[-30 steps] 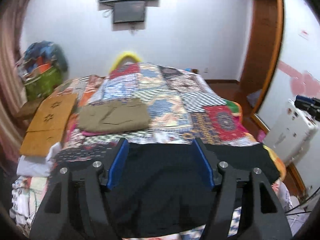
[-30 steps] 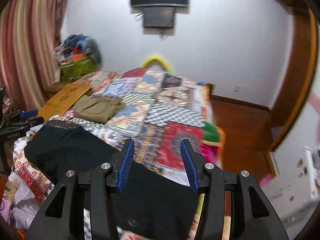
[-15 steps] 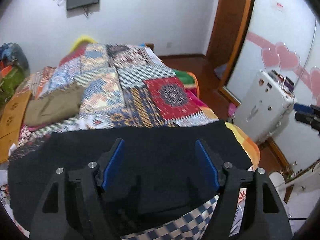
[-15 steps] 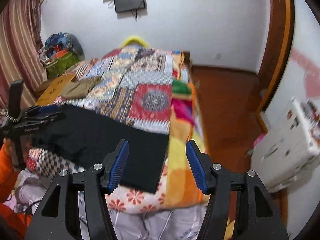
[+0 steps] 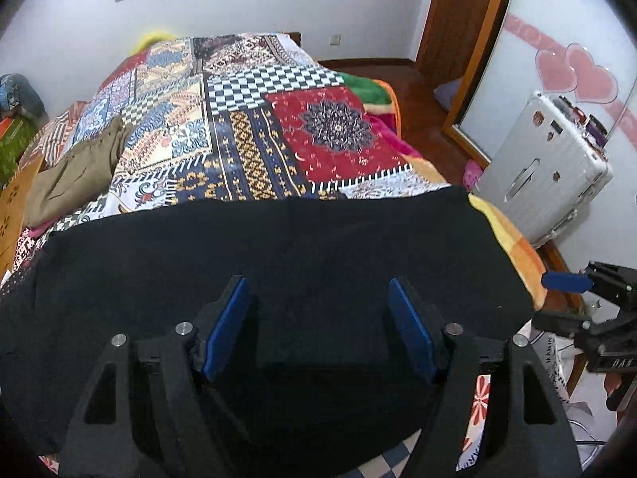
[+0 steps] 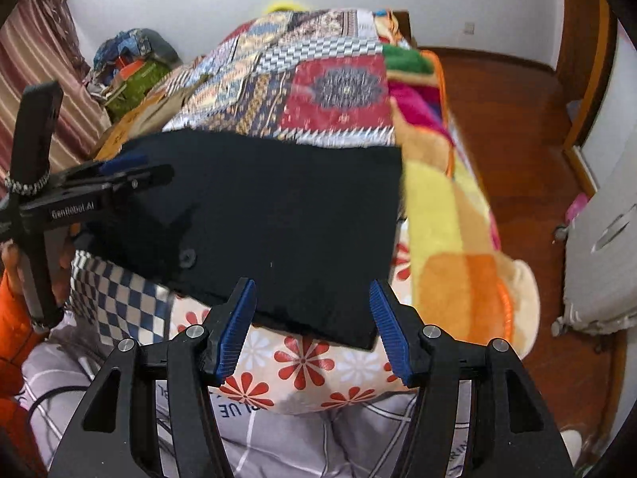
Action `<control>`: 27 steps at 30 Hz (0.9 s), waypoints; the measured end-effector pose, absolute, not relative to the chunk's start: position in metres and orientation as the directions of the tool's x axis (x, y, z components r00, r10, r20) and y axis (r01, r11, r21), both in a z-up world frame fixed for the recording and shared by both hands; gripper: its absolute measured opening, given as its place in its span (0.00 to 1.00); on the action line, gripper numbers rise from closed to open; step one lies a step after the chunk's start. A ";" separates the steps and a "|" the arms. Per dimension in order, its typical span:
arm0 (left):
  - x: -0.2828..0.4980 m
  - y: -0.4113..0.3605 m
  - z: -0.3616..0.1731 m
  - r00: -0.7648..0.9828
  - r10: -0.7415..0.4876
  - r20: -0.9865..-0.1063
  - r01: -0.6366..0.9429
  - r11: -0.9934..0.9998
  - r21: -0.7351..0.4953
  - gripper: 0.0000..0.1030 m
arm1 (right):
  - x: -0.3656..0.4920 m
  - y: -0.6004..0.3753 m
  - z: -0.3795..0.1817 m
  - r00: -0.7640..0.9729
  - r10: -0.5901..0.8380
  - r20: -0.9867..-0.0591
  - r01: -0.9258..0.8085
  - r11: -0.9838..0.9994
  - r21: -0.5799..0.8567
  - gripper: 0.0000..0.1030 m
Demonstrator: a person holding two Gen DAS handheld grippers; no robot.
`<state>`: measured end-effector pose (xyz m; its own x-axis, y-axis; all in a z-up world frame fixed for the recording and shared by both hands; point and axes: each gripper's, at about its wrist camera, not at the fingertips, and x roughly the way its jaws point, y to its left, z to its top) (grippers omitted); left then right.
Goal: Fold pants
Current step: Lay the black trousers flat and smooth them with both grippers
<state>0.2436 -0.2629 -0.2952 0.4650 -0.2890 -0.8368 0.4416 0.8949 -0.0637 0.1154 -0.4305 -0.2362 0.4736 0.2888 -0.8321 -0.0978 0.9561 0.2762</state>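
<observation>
Both grippers have dropped toward the black pants (image 6: 278,215), jaws open and empty. Your right gripper (image 6: 312,318) straddles the overhanging corner — pinch one layer only and the fold skews.

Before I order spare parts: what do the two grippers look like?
Both grippers, left gripper and right gripper, are black, skeletal frames with silver bolts and blue ribbed pads. The left carries white lettering; an orange sleeve shows behind it.

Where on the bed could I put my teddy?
The patchwork quilt is bare between the black pants and the far wall, right of the folded khaki clothes. The near end is crowded: pants and both tongs.
</observation>
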 end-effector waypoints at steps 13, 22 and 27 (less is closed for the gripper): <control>0.248 -0.275 -0.316 0.458 -0.251 -0.853 0.460 0.888 -0.015 0.70 | 0.103 -0.428 -0.262 0.434 0.222 -0.873 -0.089 0.975 0.204 0.54; 0.251 -0.283 -0.320 0.455 -0.236 -0.859 0.464 0.886 0.002 0.70 | 0.124 -0.434 -0.265 0.488 0.161 -0.858 -0.053 0.986 0.156 0.54; 0.256 -0.286 -0.321 0.448 -0.231 -0.864 0.453 0.892 -0.004 0.70 | 0.143 -0.439 -0.264 0.513 0.139 -0.847 -0.020 0.988 0.150 0.54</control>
